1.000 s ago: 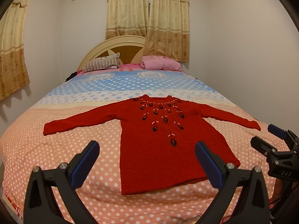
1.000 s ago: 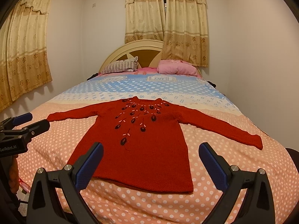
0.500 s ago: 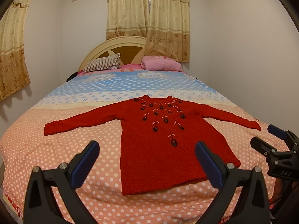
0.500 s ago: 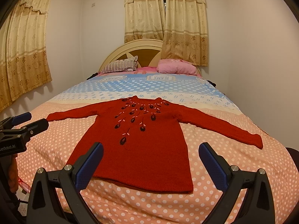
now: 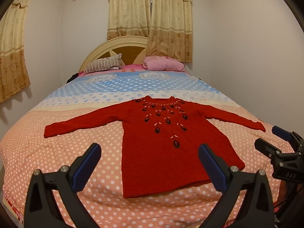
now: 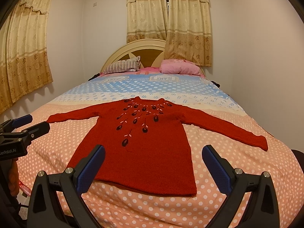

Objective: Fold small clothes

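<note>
A small red knitted sweater with dark embroidered flowers at the neck lies flat on the bed, front up, both sleeves spread wide, hem toward me. It also shows in the right wrist view. My left gripper is open and empty, held above the near edge of the bed before the hem. My right gripper is open and empty too, at the hem's right side. Each gripper shows at the other view's edge: the right gripper and the left gripper.
The bed has a polka-dot cover, orange near me, blue farther off. A striped pillow and a pink pillow lie at the headboard. White walls stand close on both sides, curtains behind and at left.
</note>
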{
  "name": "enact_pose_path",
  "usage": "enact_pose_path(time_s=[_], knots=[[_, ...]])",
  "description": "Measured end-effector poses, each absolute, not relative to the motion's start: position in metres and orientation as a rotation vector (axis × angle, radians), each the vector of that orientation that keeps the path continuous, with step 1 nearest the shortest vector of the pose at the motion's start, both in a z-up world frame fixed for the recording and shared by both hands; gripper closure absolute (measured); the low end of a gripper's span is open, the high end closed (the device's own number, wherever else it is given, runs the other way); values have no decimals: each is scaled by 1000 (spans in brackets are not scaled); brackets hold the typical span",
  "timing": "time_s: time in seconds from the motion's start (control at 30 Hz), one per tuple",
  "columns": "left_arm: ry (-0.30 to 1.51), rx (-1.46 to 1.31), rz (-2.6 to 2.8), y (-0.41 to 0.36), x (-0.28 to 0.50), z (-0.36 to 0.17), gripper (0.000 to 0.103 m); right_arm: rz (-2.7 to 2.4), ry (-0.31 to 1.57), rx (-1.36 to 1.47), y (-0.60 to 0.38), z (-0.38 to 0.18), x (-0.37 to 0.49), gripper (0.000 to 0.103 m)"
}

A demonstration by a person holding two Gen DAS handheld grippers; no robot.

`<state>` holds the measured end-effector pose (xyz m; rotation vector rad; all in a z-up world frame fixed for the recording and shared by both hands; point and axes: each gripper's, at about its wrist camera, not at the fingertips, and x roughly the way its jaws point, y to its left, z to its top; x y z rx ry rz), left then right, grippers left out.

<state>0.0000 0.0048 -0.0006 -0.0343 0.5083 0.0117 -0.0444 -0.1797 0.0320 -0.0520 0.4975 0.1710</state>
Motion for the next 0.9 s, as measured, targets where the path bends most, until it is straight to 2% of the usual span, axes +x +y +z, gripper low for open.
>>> enact_pose_path(time_s=[0.9], knots=[[532,-5,21,10,24,-13,0,186,520,-32,-195,27,-23,1]])
